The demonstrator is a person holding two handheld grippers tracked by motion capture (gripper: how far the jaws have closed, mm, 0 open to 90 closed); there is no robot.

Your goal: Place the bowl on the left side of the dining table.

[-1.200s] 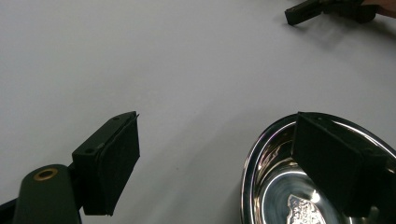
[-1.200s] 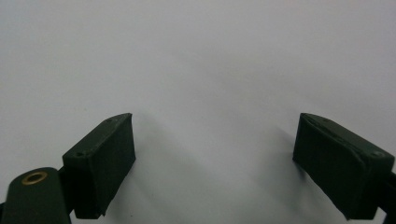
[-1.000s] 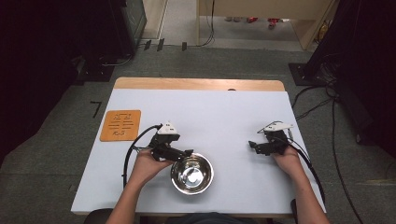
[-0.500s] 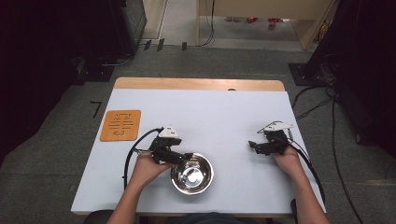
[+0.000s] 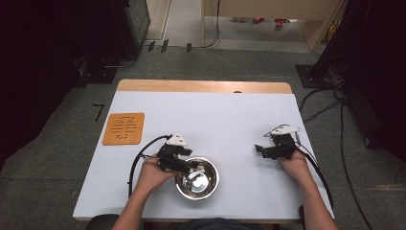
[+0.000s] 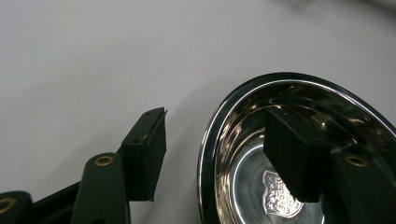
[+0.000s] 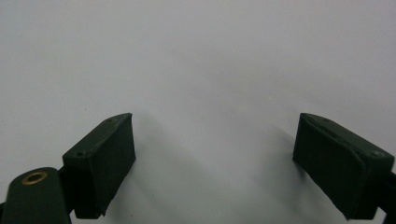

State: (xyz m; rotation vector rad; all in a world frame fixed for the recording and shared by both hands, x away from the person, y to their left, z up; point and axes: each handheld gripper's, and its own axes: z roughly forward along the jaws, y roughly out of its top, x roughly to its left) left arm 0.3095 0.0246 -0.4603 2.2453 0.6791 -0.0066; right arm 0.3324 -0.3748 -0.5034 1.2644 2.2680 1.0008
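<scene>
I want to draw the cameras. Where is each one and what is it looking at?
High view: above the table, looking down; both forearms, left gripper, right gripper.
Left gripper view: on the left gripper, open jaws straddling the steel bowl's rim.
Right gripper view: on the right gripper, open over bare table.
Shared: the bowl, in the high and left gripper views.

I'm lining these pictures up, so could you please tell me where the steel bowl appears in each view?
High view: the bowl sits near the table's front edge, at the left gripper.
Left gripper view: lower right, rim between the open jaws.
Right gripper view: white table beyond open jaws.
Shared landmark: the white table.
</scene>
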